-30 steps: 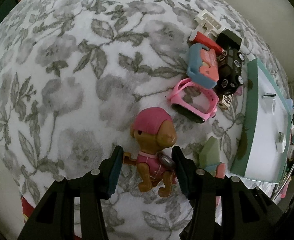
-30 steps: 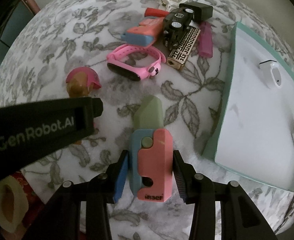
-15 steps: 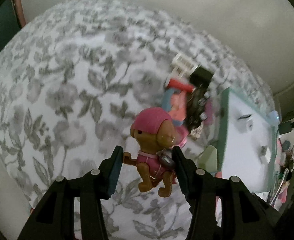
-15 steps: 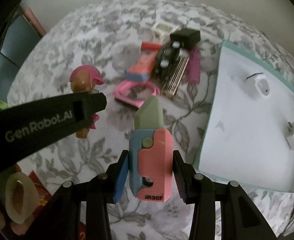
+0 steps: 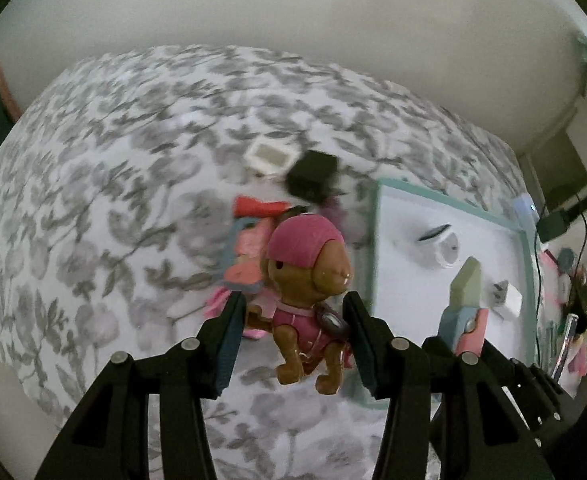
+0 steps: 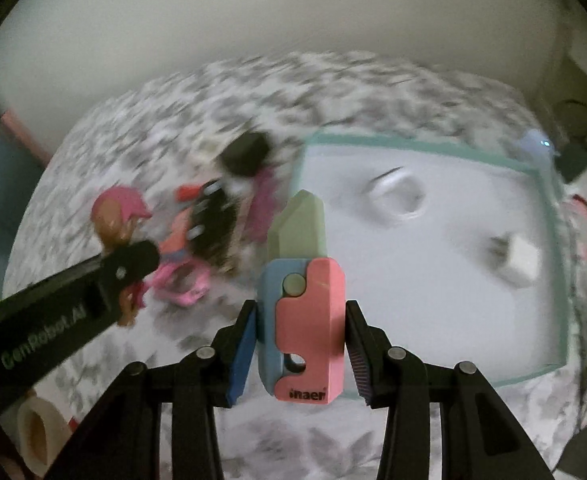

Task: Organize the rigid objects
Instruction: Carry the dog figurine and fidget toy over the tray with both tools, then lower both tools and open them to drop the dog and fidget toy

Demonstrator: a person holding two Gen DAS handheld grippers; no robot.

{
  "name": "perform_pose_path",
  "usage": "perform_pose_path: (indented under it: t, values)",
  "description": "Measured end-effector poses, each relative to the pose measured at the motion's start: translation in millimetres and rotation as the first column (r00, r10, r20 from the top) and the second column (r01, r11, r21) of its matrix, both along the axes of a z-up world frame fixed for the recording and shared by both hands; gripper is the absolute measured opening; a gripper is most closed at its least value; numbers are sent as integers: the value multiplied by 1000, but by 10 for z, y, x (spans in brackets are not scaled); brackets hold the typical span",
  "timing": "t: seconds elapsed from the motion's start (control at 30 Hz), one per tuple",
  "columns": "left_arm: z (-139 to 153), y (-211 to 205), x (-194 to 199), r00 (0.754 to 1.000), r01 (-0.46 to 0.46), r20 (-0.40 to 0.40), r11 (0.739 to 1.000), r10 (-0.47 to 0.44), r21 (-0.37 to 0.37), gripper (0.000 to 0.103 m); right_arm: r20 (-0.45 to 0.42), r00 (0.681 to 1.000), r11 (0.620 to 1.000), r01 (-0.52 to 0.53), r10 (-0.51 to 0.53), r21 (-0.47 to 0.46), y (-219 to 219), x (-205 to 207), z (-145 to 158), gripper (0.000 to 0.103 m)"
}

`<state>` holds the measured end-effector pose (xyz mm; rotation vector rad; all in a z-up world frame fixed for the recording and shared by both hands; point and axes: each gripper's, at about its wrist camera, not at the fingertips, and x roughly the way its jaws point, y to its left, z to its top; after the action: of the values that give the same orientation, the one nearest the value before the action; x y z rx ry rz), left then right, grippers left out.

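Observation:
A brown toy dog (image 5: 307,288) in a pink helmet hangs above the flowered bedspread (image 5: 93,200), with my left gripper (image 5: 293,340) shut on its body. My right gripper (image 6: 299,346) is shut on a pink and blue toy knife (image 6: 305,332) with a pale green blade, lifted in front of a white tray (image 6: 433,300) with a teal rim. The right wrist view also shows the dog (image 6: 115,220) held in the left gripper at the left. The left wrist view shows the toy knife (image 5: 467,300) over the tray (image 5: 397,240).
A pile of small things lies on the bedspread left of the tray: a black block (image 5: 313,176), a white frame (image 5: 271,156), a red piece (image 5: 257,206), a pink band (image 6: 181,280). Two white items (image 6: 397,196) sit in the tray. A wall rises behind the bed.
Both grippers have risen off the bedspread with their toys and tilted up toward the wall; the pile and tray look smaller and farther. The grips are unchanged.

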<state>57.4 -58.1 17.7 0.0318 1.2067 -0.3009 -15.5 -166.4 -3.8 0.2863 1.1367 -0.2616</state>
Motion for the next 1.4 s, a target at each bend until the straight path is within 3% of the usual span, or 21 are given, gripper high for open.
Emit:
perform_pose_path:
  t: [0.2, 0.27, 0.33, 0.63, 1.07, 1.4]
  values:
    - [12, -537, -17, 993, 116, 7, 993, -116, 11, 52, -15, 985, 985, 172, -172, -19, -557, -82, -34, 45]
    - [-13, -682, -56, 989, 150, -5, 988, -150, -26, 52, -16, 975, 975, 220, -221, -23, -715, -136, -37, 45]
    - [-61, -823, -102, 982, 183, -29, 980, -185, -75, 52, -13, 962, 962, 271, -271, -18, -868, -197, -44, 45]
    - [-193, -1144, -278, 963, 264, -25, 962, -267, -69, 52, -10, 900, 900, 436, -436, -28, -1377, -461, -80, 45]
    - [-497, -1120, -330, 957, 277, -84, 960, -278, -31, 51, -99, 915, 920, 391, -391, -18, -1333, -404, -328, 45]
    - [-596, -1121, -338, 953, 285, -101, 958, -286, -24, 52, -174, 906, 920, 393, -386, 4, -1350, -432, -592, 45]
